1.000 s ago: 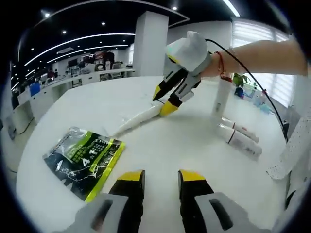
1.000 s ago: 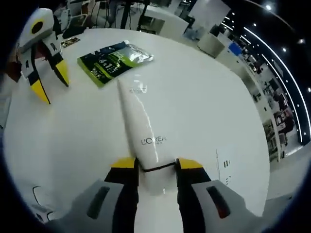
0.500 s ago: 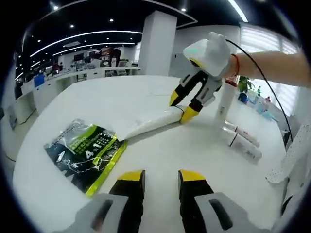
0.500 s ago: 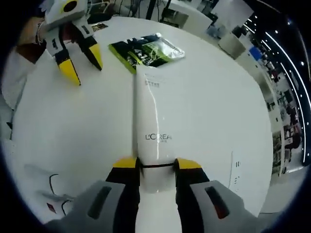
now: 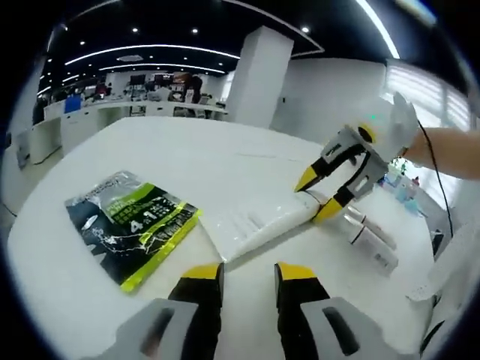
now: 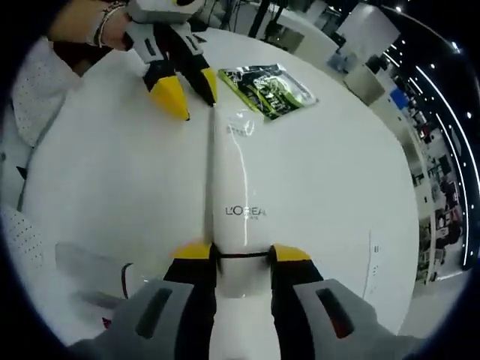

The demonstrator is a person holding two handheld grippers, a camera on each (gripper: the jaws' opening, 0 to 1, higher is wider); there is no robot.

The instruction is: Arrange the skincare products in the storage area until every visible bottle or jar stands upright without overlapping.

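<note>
right gripper view looks along the right tongs, whose yellow-tipped jaws are clenched on the cap end of a white l'oréal tube; a dark line rings the tube right at the jaws, and the printed name sits just beyond them. the tube runs away from the camera over the white worktop, its flat crimped end far out, close to a green and black sachet that lies flat on the far side. the left tongs come in from the far left, jaws spread apart, one yellow tip just beside the tube's far end; whether it touches, i cannot tell. a person's wrist with a bracelet shows behind them

left gripper view has the left tongs rising from the near edge, released and holding nothing, their tips just short of the white tube, which lies slantwise across the worktop. its wide flat end is nearest, its narrow end far right, gripped there between the jaws of the right tongs. the sachet lies flat to the left of the tube, close to it. past the right tongs two more white tubes with dark bands lie on their sides, close side by side
</note>
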